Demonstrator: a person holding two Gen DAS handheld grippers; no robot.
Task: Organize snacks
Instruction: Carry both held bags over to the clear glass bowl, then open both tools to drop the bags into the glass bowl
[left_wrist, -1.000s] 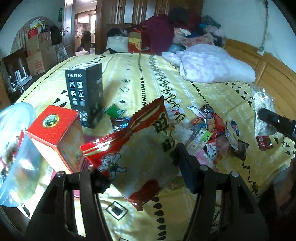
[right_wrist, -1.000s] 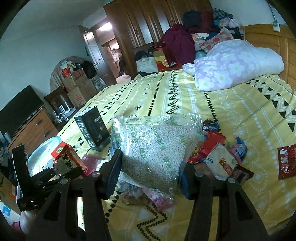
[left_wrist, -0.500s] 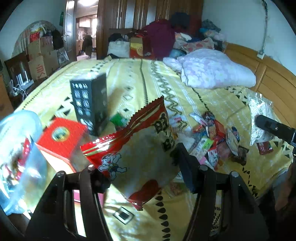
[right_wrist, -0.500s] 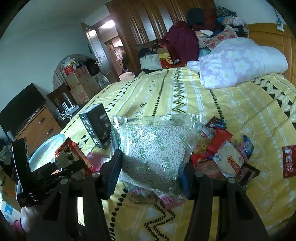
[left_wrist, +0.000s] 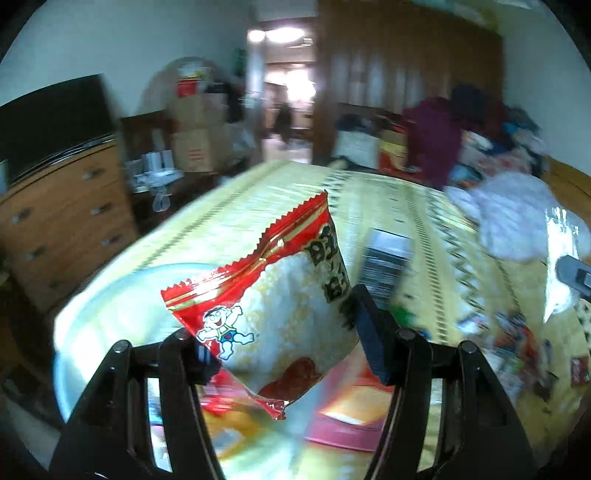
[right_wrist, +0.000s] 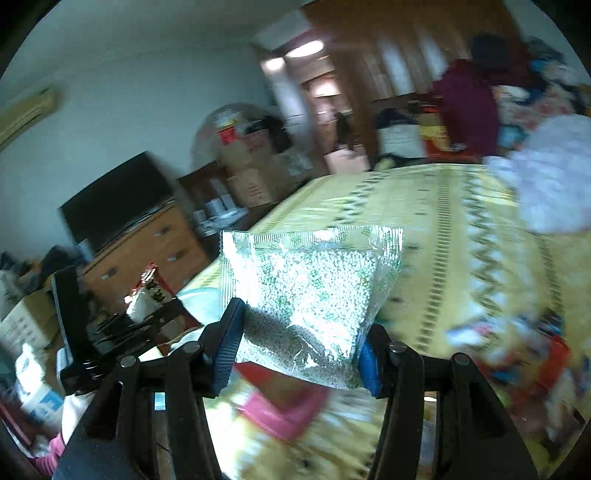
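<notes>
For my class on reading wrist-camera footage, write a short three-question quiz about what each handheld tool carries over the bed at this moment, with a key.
1. True or false: the left tool is clamped on a red and white snack bag with a cartoon child printed on it.
2. Multiple choice: the clear bag in the right tool contains A) small pale pellets, B) whole biscuits, C) wrapped sweets.
3. Short answer: what covers the bed beneath both tools?

Key: 1 true; 2 A; 3 a yellow bedspread with dark zigzag and diamond stripes.
</notes>
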